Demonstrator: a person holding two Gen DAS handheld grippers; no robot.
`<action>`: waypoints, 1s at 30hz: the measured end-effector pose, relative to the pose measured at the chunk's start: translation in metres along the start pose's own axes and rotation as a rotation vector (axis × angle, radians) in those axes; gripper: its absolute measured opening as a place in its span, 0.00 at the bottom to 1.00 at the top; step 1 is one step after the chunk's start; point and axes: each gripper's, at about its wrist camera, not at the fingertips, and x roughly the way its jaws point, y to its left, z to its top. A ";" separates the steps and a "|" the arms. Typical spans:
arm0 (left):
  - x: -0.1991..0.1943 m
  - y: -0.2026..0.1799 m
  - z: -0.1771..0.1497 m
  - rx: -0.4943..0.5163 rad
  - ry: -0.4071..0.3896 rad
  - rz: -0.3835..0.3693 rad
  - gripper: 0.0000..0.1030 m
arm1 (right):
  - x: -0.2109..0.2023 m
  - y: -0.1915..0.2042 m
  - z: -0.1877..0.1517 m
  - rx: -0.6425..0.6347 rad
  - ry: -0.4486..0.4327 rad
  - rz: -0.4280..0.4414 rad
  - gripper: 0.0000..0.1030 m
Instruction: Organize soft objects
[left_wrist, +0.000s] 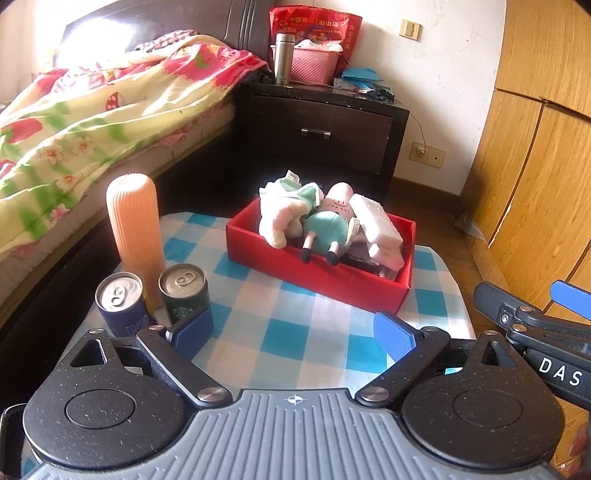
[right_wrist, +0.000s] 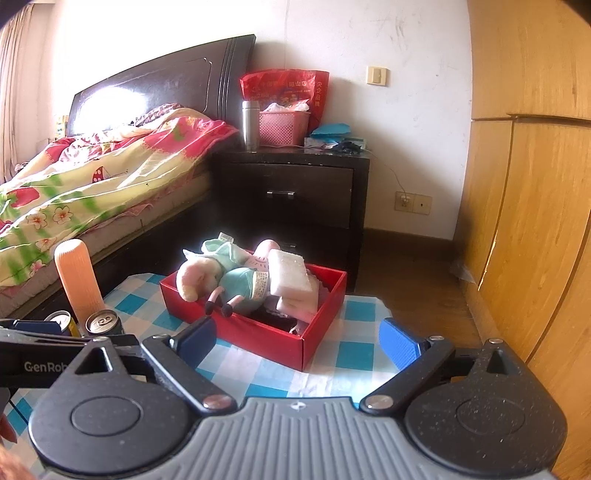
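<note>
A red box (left_wrist: 325, 280) (right_wrist: 258, 332) stands on the blue-checked table. In it lie a cream and pink plush (left_wrist: 277, 218) (right_wrist: 195, 277), a teal-dressed pig plush (left_wrist: 328, 229) (right_wrist: 240, 284), white sponge blocks (left_wrist: 373, 218) (right_wrist: 290, 275) and dark cloth. My left gripper (left_wrist: 293, 332) is open and empty, over the table in front of the box. My right gripper (right_wrist: 299, 341) is open and empty, near the box's front corner. The right gripper also shows in the left wrist view (left_wrist: 532, 310).
A ribbed orange bottle (left_wrist: 135, 236) (right_wrist: 79, 280) and two cans (left_wrist: 118, 302) (left_wrist: 183, 291) (right_wrist: 103, 323) stand at the table's left. A bed (left_wrist: 92, 122) lies left, a dark nightstand (left_wrist: 325, 129) behind, wooden wardrobe doors (left_wrist: 535, 147) right.
</note>
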 end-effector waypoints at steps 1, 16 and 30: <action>0.000 0.000 0.000 0.000 -0.001 0.000 0.88 | 0.000 0.000 0.000 0.000 0.000 0.000 0.73; 0.001 -0.001 0.000 -0.002 0.004 0.007 0.88 | 0.000 -0.001 0.000 0.001 0.001 -0.010 0.74; 0.003 -0.001 -0.001 -0.001 0.009 0.008 0.88 | 0.002 -0.002 -0.001 0.002 0.006 -0.014 0.74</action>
